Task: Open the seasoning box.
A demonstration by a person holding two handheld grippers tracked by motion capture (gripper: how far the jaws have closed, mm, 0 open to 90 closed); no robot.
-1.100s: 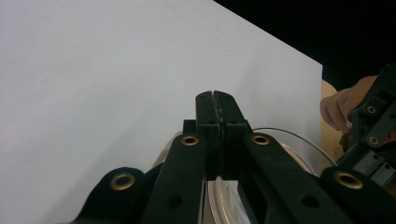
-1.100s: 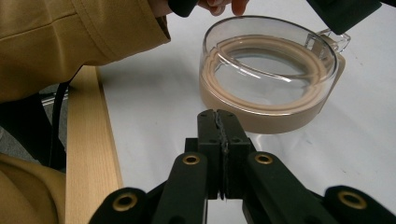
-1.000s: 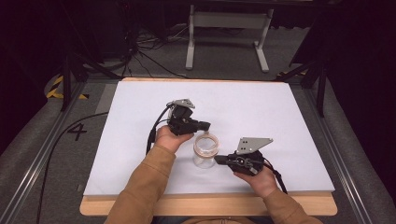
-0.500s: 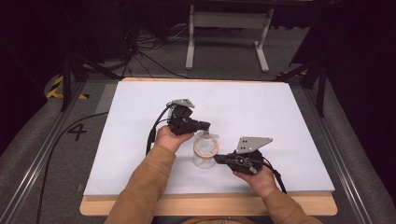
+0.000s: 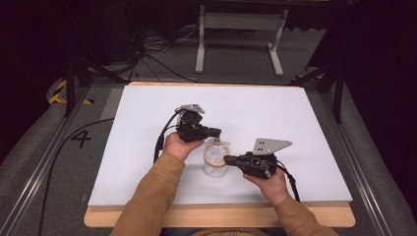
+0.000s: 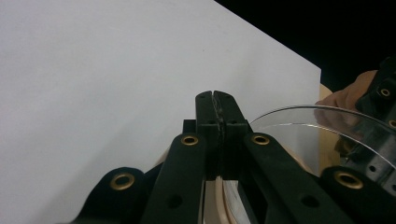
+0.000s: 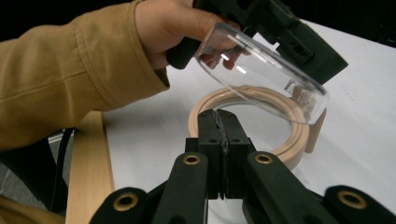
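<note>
Since the white table [image 5: 147, 123] is bare around it, nothing crowds the work: a clear container [image 5: 215, 169] stands near the front middle of the table, between the two hands.

- Container: see-through, thin wall, probably glass or hard plastic. Judging it light, stiff, slick and crackable. It would tip easily if pulled sideways at the top.
- Tan ring [image 7: 289, 135]: sits at the container's mouth and looks like wood or moulded plastic. It's rigid and matte, so it's the best-gripping surface here. Take hold across its wall, as now.
- Clear lid [image 7: 261, 70]: a shallow dome tilted up over the ring, far edge low, near edge raised. It's thin and glossy, and likely to slip out of a pinch or chip at the rim. Grip it at the rim only, squeeze lightly, and don't twist.

Tools:
- Right tool [image 7: 219, 116]: closed, tips pinching the near edge of the tan ring and steadying it. In the high view it comes in from the right at ring level.
- Left tool [image 6: 215, 100]: closed, with no gap visible between the tips. The lid hangs tilted off its end, so I read it as pinching the lid's rim, though the contact itself is hard to make out. The lid's curved edge runs off to the right of the tips.

Risk, as I judge it: the lid is held by one thin edge, so any side load could pop it free or drag the container over.
</note>
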